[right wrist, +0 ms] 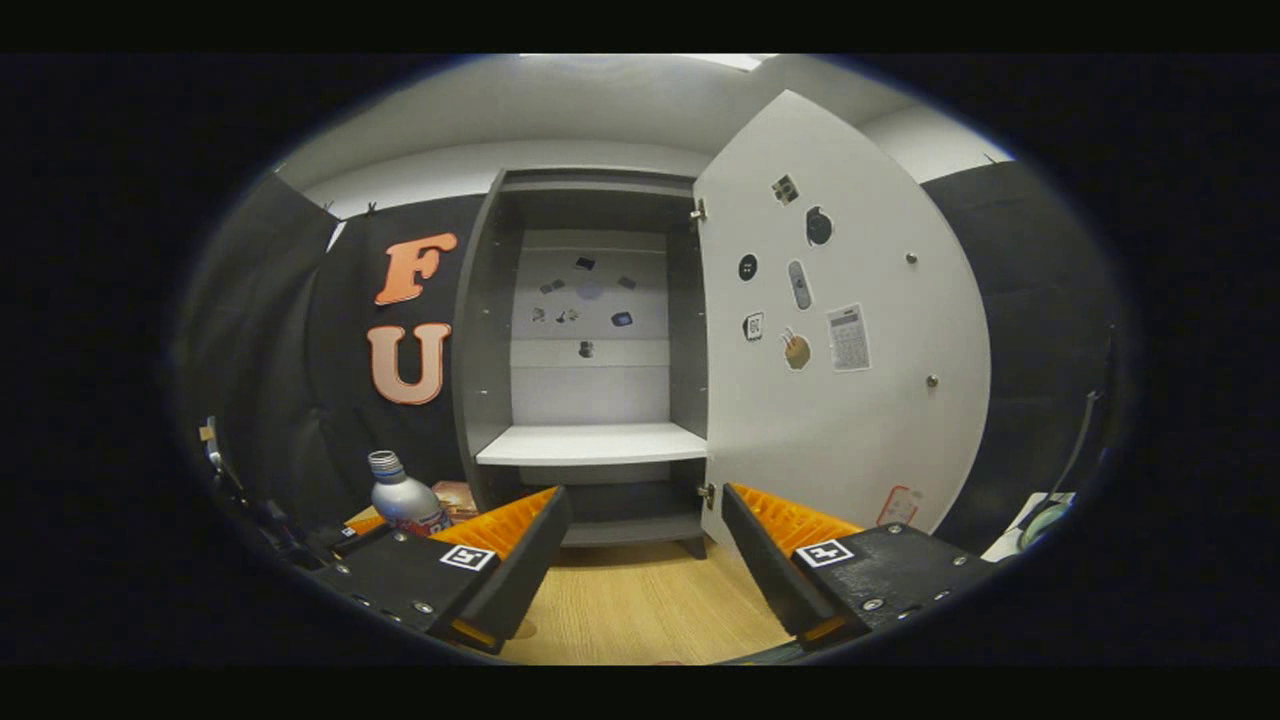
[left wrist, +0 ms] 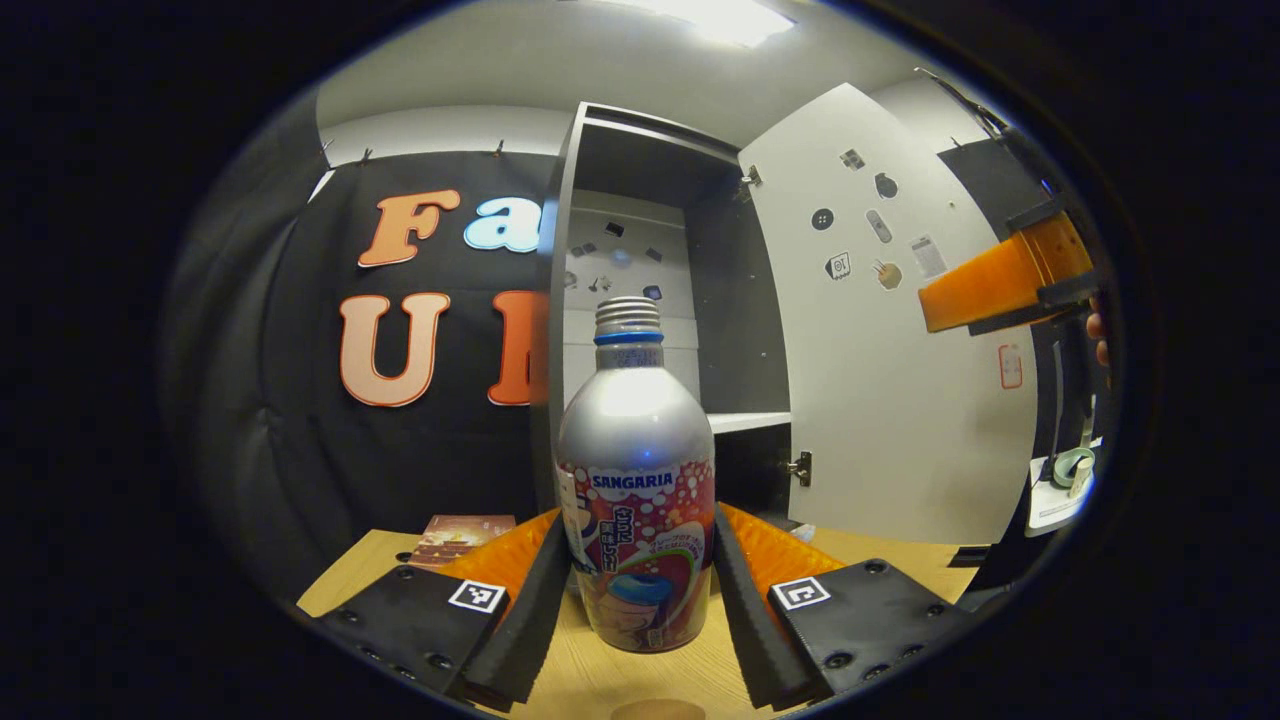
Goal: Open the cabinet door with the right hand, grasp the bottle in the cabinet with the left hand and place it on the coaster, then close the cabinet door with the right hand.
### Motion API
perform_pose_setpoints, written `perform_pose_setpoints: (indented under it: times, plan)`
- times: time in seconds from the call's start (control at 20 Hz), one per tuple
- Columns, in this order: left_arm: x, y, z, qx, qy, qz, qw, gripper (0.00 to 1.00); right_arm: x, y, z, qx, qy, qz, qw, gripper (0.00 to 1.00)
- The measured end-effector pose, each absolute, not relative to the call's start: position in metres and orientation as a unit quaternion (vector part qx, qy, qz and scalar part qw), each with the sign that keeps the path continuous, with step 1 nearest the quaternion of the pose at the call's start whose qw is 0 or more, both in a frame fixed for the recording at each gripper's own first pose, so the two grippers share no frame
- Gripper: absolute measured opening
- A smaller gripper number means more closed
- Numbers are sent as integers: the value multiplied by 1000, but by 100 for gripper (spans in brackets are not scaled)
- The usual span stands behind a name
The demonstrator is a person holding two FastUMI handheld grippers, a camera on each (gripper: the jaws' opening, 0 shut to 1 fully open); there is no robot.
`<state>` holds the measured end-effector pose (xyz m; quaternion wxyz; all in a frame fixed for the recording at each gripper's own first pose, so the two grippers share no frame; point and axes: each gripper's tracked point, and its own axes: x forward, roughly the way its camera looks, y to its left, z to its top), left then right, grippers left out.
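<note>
A silver bottle point(left wrist: 635, 500) with a colourful label and a ridged cap stands upright between the fingers of my left gripper point(left wrist: 637, 525), which press on both its sides just over the wooden table point(left wrist: 600, 680). A round tan disc point(left wrist: 660, 710), possibly the coaster, peeks in at the bottom edge. The dark cabinet point(right wrist: 590, 350) stands open, its white door point(right wrist: 850, 400) swung out to the right and its white shelf point(right wrist: 590, 443) bare. My right gripper point(right wrist: 645, 495) is open, facing the cabinet with nothing between its fingers. In the right gripper view the bottle point(right wrist: 400, 500) sits low on the left.
A brown booklet point(left wrist: 460, 535) lies on the table to the left of the cabinet. A roll of tape point(left wrist: 1065, 468) rests on a white surface at the far right. The right gripper's orange finger point(left wrist: 990, 290) hangs high beside the door, which carries several stickers.
</note>
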<state>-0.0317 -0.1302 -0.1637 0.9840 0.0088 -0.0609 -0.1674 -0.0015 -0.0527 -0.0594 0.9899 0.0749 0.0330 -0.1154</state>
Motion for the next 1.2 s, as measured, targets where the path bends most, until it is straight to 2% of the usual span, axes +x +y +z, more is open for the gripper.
perform_pose_setpoints:
  times: [0.05, 0.1, 0.6, 1.2]
  plan:
    - [-34, -127, -176, 6, -54, -161, 985, 82, -2, -52, -62, 72, 38, -112, 990, 97]
    - [-36, -126, -190, 4, -46, -154, 987, 82, -4, -52, -66, 71, 42, -110, 991, 94]
    - [-51, -113, -314, 19, 35, -113, 993, 82, -10, -40, -112, 71, 92, -60, 991, 94]
    - [-47, -122, -355, 38, 54, -105, 992, 82, -33, -55, -142, 72, 124, -62, 988, 94]
